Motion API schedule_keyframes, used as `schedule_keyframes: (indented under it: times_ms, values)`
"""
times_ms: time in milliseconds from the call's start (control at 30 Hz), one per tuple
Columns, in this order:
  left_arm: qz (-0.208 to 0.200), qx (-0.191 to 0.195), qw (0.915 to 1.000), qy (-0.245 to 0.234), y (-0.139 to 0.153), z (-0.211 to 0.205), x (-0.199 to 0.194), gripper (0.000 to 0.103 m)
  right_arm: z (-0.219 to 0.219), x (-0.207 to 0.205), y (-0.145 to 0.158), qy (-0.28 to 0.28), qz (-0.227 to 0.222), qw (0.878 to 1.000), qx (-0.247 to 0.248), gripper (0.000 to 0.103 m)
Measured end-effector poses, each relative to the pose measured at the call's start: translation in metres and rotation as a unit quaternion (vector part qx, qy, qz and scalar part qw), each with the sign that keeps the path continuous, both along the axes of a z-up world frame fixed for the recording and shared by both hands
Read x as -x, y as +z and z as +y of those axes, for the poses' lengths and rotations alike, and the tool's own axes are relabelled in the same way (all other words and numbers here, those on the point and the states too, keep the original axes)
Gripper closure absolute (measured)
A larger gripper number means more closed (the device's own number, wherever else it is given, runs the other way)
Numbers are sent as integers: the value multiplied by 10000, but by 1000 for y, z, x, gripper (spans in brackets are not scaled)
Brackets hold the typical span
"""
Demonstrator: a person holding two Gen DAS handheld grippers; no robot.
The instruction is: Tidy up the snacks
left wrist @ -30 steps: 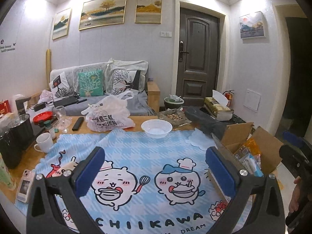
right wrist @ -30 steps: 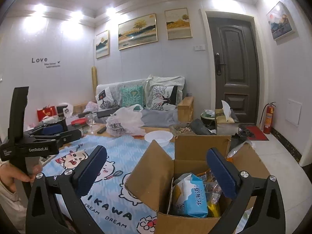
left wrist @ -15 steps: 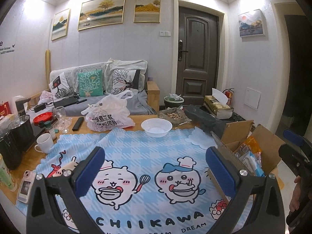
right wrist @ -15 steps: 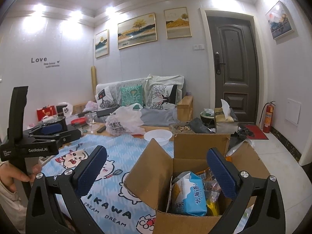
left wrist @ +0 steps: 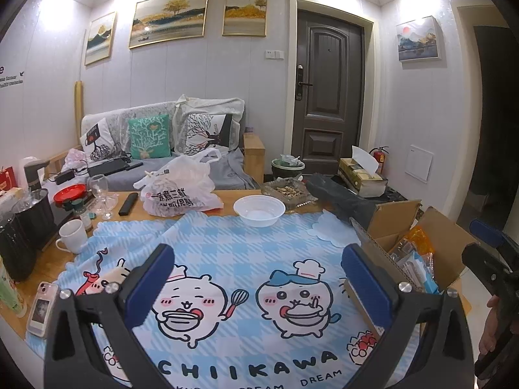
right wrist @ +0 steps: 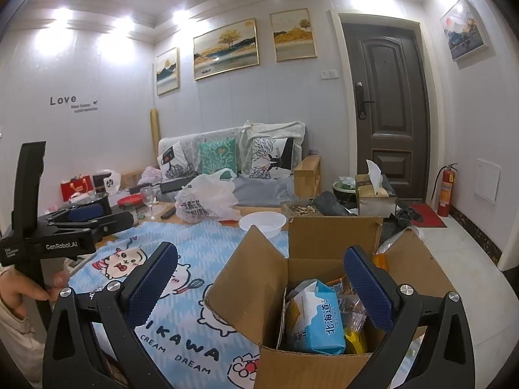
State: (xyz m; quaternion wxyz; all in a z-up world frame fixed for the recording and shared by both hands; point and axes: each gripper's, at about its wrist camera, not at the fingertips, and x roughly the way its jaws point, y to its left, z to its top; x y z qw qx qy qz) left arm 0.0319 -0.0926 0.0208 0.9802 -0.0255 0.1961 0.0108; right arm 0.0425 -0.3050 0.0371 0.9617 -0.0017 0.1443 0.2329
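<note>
An open cardboard box (right wrist: 249, 295) of snack packets stands at the table's right edge; it also shows in the left wrist view (left wrist: 444, 236). A blue packet (right wrist: 319, 321) stands upright at its front, with clear and yellow packets behind it. My right gripper (right wrist: 259, 285) is open and empty, held above the box's left flap, its right finger over the packets. My left gripper (left wrist: 259, 278) is open and empty above the blue checked cartoon tablecloth (left wrist: 227, 240), left of the box.
A white bowl (left wrist: 259, 210), a filled white plastic bag (left wrist: 181, 191) and a tray of nuts (left wrist: 288, 191) sit at the table's far side. A mug (left wrist: 72, 236), wine glass (left wrist: 99, 188), black pots and a phone (left wrist: 42, 304) line the left edge.
The right gripper has dropped and moved slightly closer over the box. The left gripper has barely moved.
</note>
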Motion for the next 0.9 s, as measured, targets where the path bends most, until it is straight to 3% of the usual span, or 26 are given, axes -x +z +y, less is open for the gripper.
schedule_keyframes:
  times_ms: [900]
  values:
    - [14, 3, 10000, -46, 1, 0, 1, 1, 6, 8, -13, 16, 67, 10000, 23, 0]
